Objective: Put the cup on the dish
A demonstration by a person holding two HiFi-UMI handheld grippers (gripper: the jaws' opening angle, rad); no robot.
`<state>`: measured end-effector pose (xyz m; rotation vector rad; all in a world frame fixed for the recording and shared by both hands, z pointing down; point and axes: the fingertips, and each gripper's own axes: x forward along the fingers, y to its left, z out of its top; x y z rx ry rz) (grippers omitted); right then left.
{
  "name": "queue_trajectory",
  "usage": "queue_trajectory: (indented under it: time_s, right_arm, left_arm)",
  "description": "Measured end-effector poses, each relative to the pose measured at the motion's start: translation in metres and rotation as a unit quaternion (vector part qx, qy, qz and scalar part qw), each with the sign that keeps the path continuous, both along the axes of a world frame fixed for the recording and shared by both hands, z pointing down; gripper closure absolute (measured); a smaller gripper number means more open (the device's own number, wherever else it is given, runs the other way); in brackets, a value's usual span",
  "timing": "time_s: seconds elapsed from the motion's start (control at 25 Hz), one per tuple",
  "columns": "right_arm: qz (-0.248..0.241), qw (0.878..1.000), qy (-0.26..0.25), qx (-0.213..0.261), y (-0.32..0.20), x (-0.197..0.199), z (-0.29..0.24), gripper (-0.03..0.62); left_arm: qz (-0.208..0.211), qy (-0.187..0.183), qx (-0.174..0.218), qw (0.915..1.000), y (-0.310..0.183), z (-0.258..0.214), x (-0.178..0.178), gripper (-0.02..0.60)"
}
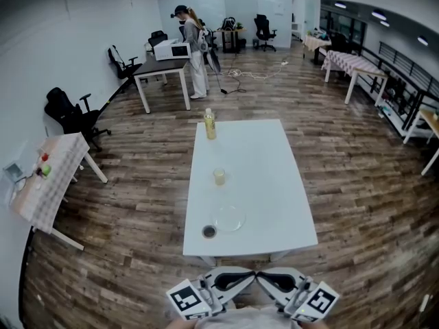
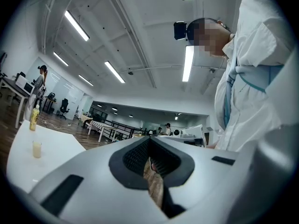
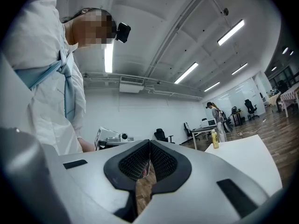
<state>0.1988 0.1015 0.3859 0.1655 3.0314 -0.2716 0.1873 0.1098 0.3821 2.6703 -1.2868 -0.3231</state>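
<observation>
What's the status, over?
Left gripper, right gripper shut, empty, short of table. Cup upright, beyond dish, not on it. Nothing between them.

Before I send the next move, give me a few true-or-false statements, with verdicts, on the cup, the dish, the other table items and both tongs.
1. The cup stands on the dish. False: it stands on the bare table, beyond the dish and apart from it.
2. The left tongs and the right tongs are both shut, with nothing between their pads. True.
3. The bottle stands near the table's far edge, beyond the cup. True.
4. The small dark round thing lies in the dish. False: it lies on the table just left of the dish in the head view, near the table's near edge.
</observation>
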Motion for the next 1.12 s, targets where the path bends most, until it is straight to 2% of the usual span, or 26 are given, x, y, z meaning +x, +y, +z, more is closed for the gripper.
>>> queue_trajectory:
  time_s: [0.2, 0.6, 1.12]
  right_arm:
    - [0.004, 1.0, 0.003, -0.002, -0.015, -0.028, 0.001, 0.562]
    - [0.022, 1.0, -0.003, -0.018, -0.048, -0.105, -0.001, 0.562]
    - [0.08, 0.997, 0.019, -0.005, -0.087, -0.189, 0.006, 0.562]
  left_arm:
    - [0.005, 0.005, 0.001, 1.0, -0.015, 0.003, -0.028, 0.58]
    - [0.045, 0.005, -0.004, 0.999, -0.049, 0.002, -0.105, 0.581]
    - [0.113, 0.004, -0.003, 0.9936, -0.09, 0.011, -0.188, 0.58]
